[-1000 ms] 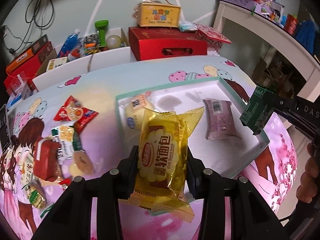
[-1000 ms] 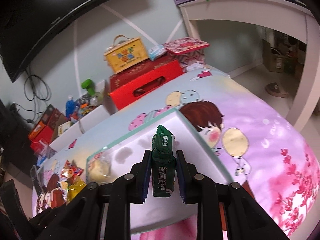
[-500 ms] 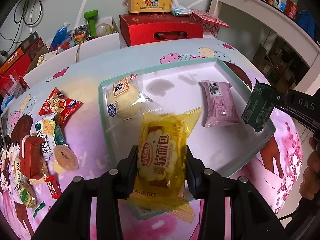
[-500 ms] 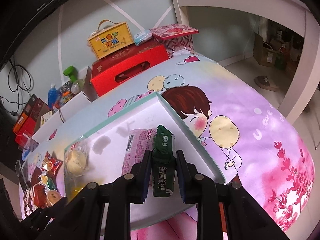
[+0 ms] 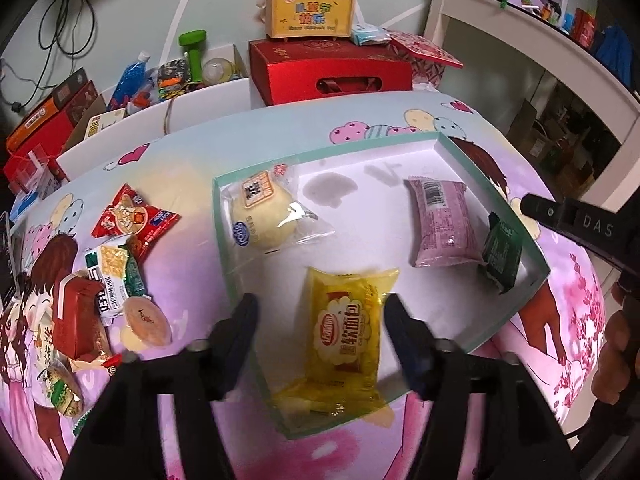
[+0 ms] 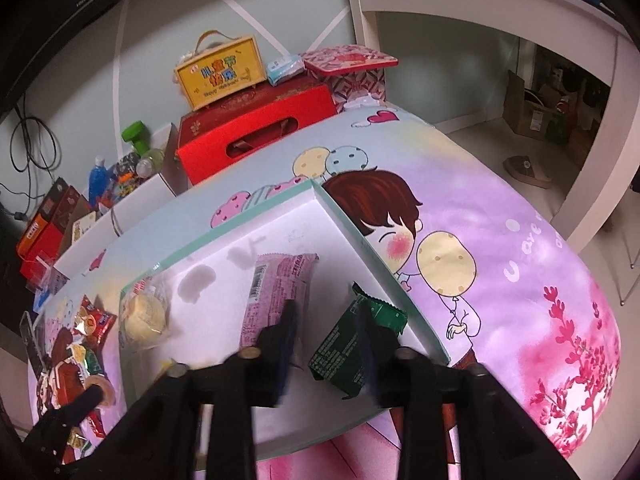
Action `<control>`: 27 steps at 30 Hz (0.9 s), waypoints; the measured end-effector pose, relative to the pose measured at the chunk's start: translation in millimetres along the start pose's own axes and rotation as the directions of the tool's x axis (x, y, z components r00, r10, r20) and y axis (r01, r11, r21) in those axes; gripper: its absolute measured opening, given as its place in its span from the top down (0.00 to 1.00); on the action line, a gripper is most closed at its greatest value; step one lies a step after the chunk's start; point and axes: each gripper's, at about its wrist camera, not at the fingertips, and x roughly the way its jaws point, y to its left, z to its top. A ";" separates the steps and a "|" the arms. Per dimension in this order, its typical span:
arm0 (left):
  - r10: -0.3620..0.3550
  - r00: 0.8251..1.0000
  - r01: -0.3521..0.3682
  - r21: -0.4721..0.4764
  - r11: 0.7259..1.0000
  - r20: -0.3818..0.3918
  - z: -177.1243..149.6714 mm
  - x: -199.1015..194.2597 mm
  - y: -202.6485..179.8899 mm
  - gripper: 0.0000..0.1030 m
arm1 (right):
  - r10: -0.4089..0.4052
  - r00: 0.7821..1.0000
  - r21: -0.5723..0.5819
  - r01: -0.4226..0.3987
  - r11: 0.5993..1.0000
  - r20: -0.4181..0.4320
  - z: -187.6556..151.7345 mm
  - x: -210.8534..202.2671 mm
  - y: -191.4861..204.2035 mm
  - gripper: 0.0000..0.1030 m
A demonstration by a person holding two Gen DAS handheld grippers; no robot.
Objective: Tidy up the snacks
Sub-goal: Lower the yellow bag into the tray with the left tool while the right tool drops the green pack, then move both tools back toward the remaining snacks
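1. Fingers of both grippers are now spread wide with nothing between them. The left gripper, clamped on the yellow plastic bread packet half a second ago, has let it go. The right gripper has likewise released the small dark green foil snack pack.

2. Both snacks now sit inside the shallow white cardboard tray with a mint-green rim. The yellow packet lies flat at the near edge, its lower end draped over or against the rim. The green pack rests tilted against the right-hand wall, just beside the pink wrapped snack bar.

3. My reading: two more items are delivered, so this placing step looks finished, and the open grippers are free to fetch the next pieces.

4. Tray contents now number four: a round pale bun in a clear wrapper at the far left, the pink bar toward the right, the green pack in the right corner, and the yellow packet in front. Grey smudges mark the bare tray floor between them.

5. Outside the tray, on the cartoon-print tablecloth, loose snacks are left to the left: a red triangular crisp bag, a green-and-white cracker packet, a red box-shaped pack and a small round jelly cup. These likely come next.
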 end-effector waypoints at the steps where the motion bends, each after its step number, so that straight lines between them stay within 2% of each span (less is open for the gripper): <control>1: 0.006 1.000 -0.006 -0.011 1.000 0.002 0.2 0.5 2.5 0.21 | -0.006 1.000 -0.002 0.006 1.000 -0.002 -0.6 0.9 0.0 0.31; 2: 0.009 1.000 -0.009 -0.019 1.000 0.002 -0.1 0.8 4.2 0.20 | -0.015 1.000 -0.004 0.015 1.000 0.000 -1.1 1.4 0.4 0.27; 4: 0.017 1.000 -0.017 -0.044 0.999 -0.003 -0.7 3.5 10.2 0.18 | -0.025 1.000 -0.011 0.025 1.000 0.000 -1.2 2.2 1.6 0.26; 5: 0.023 1.000 -0.023 -0.057 0.998 -0.008 -1.1 5.6 13.8 0.15 | -0.024 1.000 -0.013 0.024 1.000 -0.004 -1.5 3.0 1.6 0.25; 6: 0.029 1.000 -0.030 -0.065 0.997 -0.011 -1.7 7.0 16.1 0.08 | -0.022 1.000 -0.015 0.022 1.000 -0.009 -1.9 4.6 1.8 0.20; 11: 0.035 0.999 -0.035 -0.104 0.994 0.000 -2.6 8.1 27.5 0.06 | -0.043 0.999 -0.029 0.043 0.999 -0.003 -2.6 7.3 3.3 0.06; 12: 0.034 0.999 -0.033 -0.109 0.993 0.005 -2.6 7.8 28.7 0.05 | -0.043 0.999 -0.030 0.043 0.999 0.002 -2.7 7.2 3.2 0.00; 20: 0.053 0.998 -0.049 -0.111 0.993 0.031 -2.8 6.5 34.2 0.03 | 0.001 0.999 -0.030 0.000 1.000 0.039 -2.7 4.5 6.1 0.00; 27: 0.046 0.998 -0.041 -0.128 0.991 0.041 -2.8 4.0 40.4 0.03 | 0.083 0.996 -0.021 -0.083 0.996 0.039 -3.7 2.5 13.7 0.00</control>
